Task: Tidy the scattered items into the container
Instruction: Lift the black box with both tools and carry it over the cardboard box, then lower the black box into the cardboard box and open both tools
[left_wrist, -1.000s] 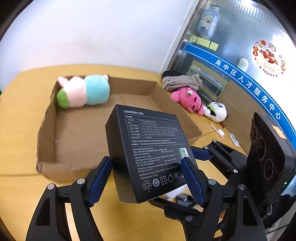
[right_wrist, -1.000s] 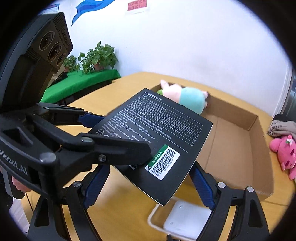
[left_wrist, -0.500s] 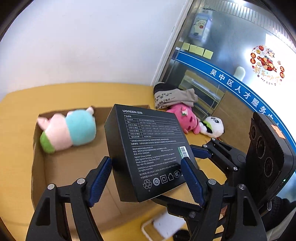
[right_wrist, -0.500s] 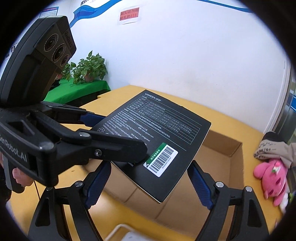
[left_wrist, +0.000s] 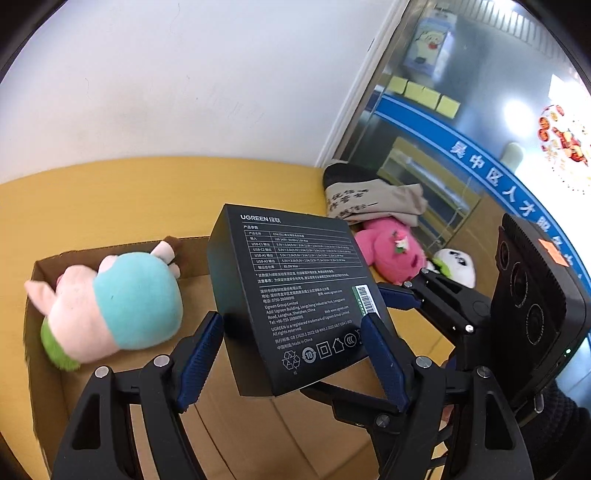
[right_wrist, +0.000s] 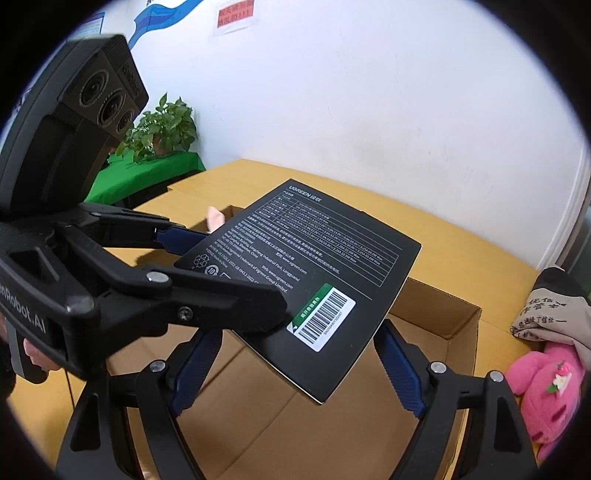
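Gripping a black box (left_wrist: 295, 291) from both sides, left gripper (left_wrist: 295, 350) and right gripper (right_wrist: 295, 365) | box mid-frame above cardboard carton (left_wrist: 236, 435) | plush toy (left_wrist: 110, 306) inside, left.

The black box (left_wrist: 295, 295) in the middle of the left wrist view carries "UGREEN" in white along its top edge, with a table of rows marked USB-C1, USB-C2, USB-A1 and USB-A2 beneath. Lower down it reads "Ugreen Group Limited", "Made in China" and a round "10" mark; a white barcode label (right_wrist: 321, 319) with a green strip sits near its corner. At the left edge of the right wrist view, the left gripper's body (right_wrist: 26, 317) shows "Robot.AI". A blue band (left_wrist: 491, 173) at the upper right of the left wrist view bears white Chinese characters. The grey cloth (right_wrist: 550, 314) at the right has black Chinese writing, too small to read.
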